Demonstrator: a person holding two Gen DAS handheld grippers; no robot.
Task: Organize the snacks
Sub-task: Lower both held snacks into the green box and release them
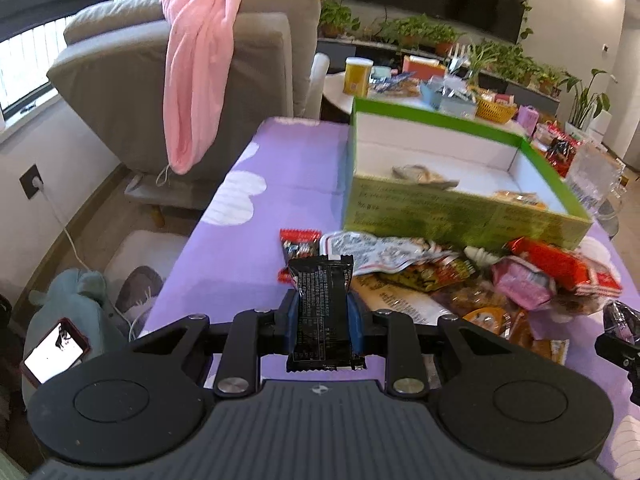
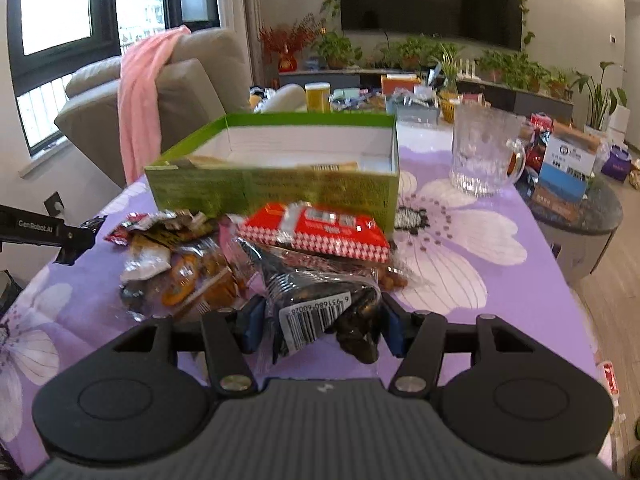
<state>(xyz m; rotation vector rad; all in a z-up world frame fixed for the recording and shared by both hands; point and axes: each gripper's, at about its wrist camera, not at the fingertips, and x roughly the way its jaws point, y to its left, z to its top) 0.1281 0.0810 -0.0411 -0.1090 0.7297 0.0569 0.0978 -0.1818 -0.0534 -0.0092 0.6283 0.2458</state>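
Left tongs [image 1: 322,312] clamp black wrapper [image 1: 320,304]; right tongs [image 2: 322,318] pinch clear packet [image 2: 320,304], perhaps seeds.

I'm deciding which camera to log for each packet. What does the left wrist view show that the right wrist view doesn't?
Only the left wrist view shows the black snack bar clamped upright in the left gripper, and a phone lit on the floor.

Only the right wrist view shows the barcoded clear packet held in the right gripper, and the glass mug.

Both show the green box, the red checkered packet and the purple tablecloth.
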